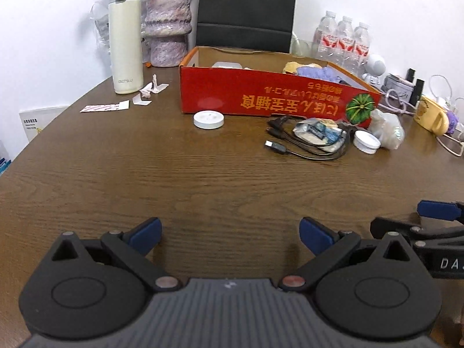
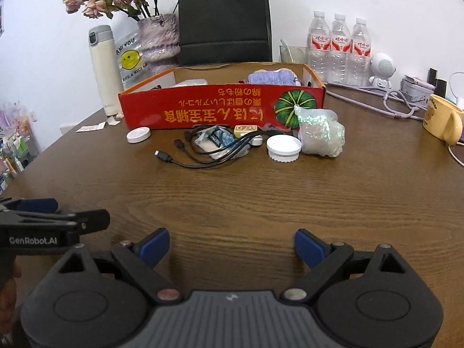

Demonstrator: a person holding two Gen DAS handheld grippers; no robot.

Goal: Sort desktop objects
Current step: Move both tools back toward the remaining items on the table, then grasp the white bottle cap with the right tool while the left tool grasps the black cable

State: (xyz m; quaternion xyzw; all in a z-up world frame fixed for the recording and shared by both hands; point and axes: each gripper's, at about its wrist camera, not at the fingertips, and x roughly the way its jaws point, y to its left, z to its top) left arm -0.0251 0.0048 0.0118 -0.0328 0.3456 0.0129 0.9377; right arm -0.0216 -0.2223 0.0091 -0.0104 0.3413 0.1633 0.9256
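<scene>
Ahead of both sets of spread jaws we see bare table [image 2: 232, 197], open passage. Further ahead, black cable [image 2: 200, 156], packet [image 2: 217, 142], white jar [image 2: 283, 147] and shiny bag [image 2: 320, 133] crowd against the red box [image 2: 220, 107]. White disc [image 1: 208, 119] lies left of them, just beside the box.

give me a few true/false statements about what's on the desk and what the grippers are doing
1. Both grippers, left gripper and right gripper, are open and hold nothing. True.
2. The black cable lies inside the red box. False: it lies on the table in front of the box.
3. The white round lid sits on the table in front of the box. True.
4. The cream thermos lies on its side. False: it stands upright.
5. The yellow mug is inside the box. False: it stands on the table, off to the box's right.
</scene>
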